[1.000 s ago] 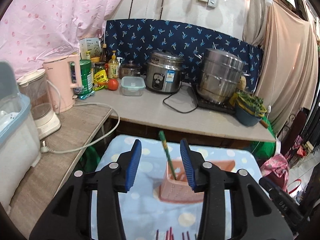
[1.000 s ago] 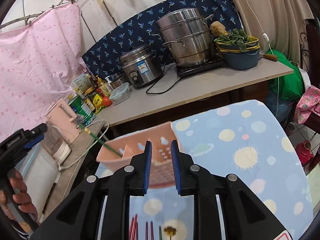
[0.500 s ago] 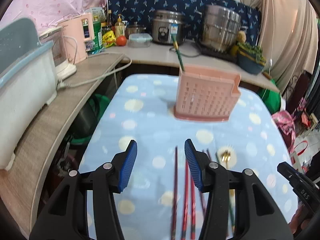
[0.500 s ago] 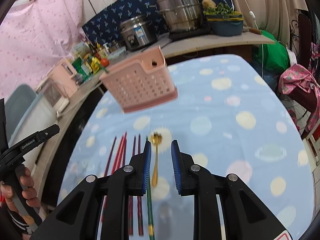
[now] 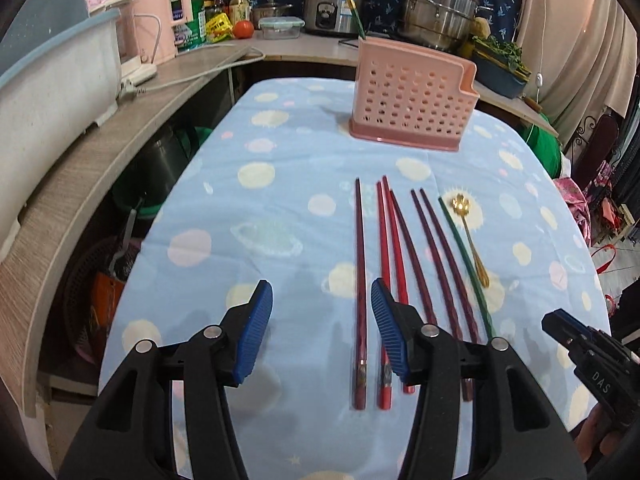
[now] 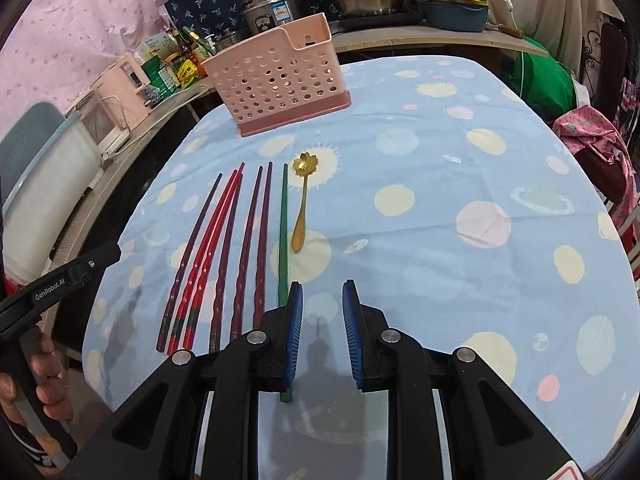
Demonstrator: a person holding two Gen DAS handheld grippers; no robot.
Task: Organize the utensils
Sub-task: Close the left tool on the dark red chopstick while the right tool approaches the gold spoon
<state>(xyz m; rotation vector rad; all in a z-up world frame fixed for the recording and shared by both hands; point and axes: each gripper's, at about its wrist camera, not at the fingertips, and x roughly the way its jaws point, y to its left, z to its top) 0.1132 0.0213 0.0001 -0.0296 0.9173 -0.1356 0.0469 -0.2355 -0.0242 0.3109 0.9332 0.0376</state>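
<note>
Red and dark-maroon chopsticks [image 5: 384,276] lie in a loose fan on the blue spotted tablecloth [image 5: 256,208], with a single green chopstick [image 6: 283,240] and a gold flower-headed spoon [image 6: 301,204] at the right edge of the row. In the left wrist view the row runs from about six o'clock up toward twelve, and the pink perforated holder [image 5: 412,100] stands upright well beyond it at twelve o'clock, with one green chopstick [image 5: 354,10] already leaning out of its top.

A second ago both cameras looked across at the holder and the counter behind; now both look steeply down on the utensils, so both hands have dropped from the holder to the row. That reads as one drop-off finished and the next pick beginning.

Spread about halfway, the left gripper [image 5: 322,328] has just been widening its jaws; the leftmost dark chopstick [image 5: 360,280] shows in the gap near the right pad, untouched as far as I can tell. Narrowly parted, the right gripper [image 6: 319,332] pinches nothing, and the green chopstick's near end lies just under its left pad at seven o'clock.

Most of the work remains, I judge: every piece on the cloth must still go into the holder.
</note>
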